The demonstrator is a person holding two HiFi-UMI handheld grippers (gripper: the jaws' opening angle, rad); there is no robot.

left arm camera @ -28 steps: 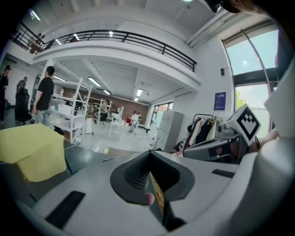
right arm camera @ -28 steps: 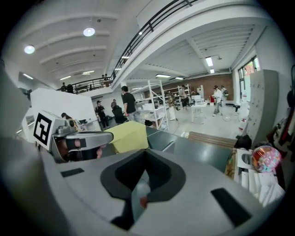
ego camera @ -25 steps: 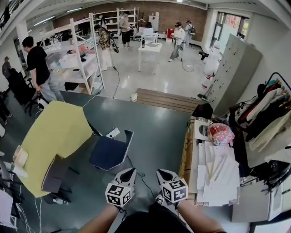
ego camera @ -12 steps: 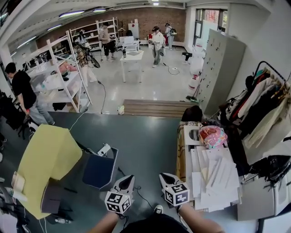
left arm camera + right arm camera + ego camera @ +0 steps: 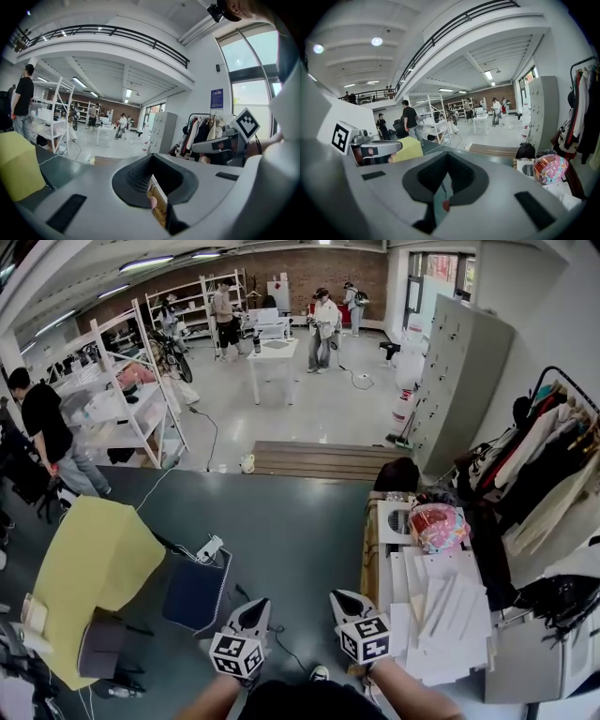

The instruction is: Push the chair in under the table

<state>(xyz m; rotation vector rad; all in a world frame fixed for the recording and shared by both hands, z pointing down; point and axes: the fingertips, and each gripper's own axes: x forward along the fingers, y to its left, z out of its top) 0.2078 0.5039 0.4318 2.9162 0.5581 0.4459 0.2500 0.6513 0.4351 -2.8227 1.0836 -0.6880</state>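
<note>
Chair [image 5: 197, 592] had swung to ten o'clock of the left gripper [image 5: 255, 607], still outside the yellow table [image 5: 94, 554]. That and the right gripper [image 5: 343, 601] stayed clenched, empty; pushing remained undone.

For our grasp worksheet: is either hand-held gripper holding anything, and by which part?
Nothing is held: the left hand-held gripper and right hand-held gripper are both shut and empty.

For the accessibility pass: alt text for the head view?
The left gripper and right gripper, both shut, are held out over a dark floor, touching nothing. Ahead to the left a blue chair stands beside a yellow table, not under it; a desk with papers is at right.
</note>
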